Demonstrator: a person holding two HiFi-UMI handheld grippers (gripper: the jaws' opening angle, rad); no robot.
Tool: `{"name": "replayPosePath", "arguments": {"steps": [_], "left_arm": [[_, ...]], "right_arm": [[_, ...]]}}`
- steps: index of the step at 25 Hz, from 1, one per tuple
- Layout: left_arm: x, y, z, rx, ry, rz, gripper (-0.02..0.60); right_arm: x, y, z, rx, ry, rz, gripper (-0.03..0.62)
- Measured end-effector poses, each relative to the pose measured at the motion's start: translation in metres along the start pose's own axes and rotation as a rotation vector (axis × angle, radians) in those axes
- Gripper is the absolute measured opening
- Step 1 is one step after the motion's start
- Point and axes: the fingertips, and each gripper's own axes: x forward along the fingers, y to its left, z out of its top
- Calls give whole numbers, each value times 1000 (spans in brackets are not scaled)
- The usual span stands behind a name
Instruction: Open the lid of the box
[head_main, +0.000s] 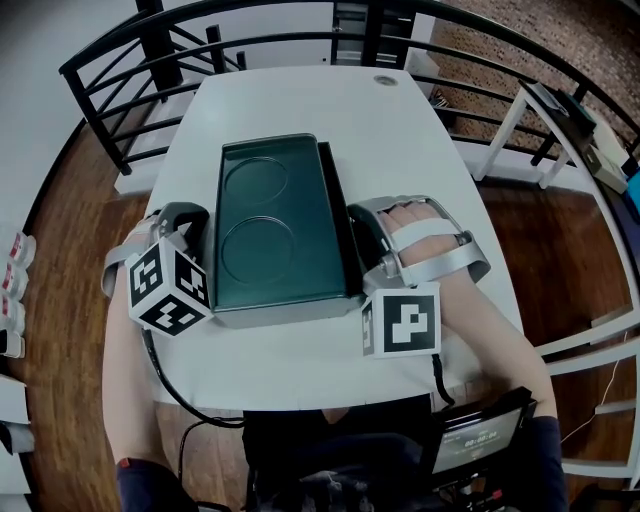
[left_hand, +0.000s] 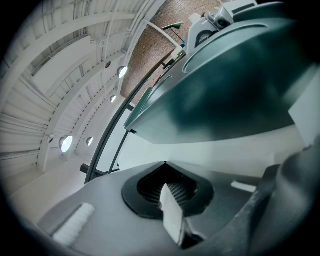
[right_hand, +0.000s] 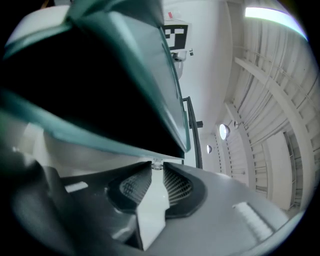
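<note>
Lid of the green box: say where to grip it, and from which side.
Grip the lid by its long side edges, coming in level from left and right. Its top is broad and flat; the overhanging rim, where the right gripper pinches a white tab, looks the only hold.

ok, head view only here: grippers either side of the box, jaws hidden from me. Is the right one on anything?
Observer: Right gripper: jaws nearly together, and they look pinched on a small pale tab at their ends, just under the lid rim.
Operator: Left?
Observer: Left gripper: jaws together, nothing visible between them, sitting low under the lid's overhang.
Operator: Lines of sight across?
Observer: Right gripper view shows the left one's marker cube above the lid.
</note>
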Motion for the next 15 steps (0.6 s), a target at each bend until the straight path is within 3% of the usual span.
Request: {"name": "replayPosePath", "arguments": {"steps": [4,8,15], "left_arm": [[0,-1,-1,-1,-1,-2,17],[-1,-1,-1,1,2,-3,17],[-1,-1,0,2,-1,-3,17]], "right_arm": [[-1,2,-14,-2,17,13,72],[-6,8,-40,-93,71,26,71],[-13,12,-94,-161,107,36,72]]}}
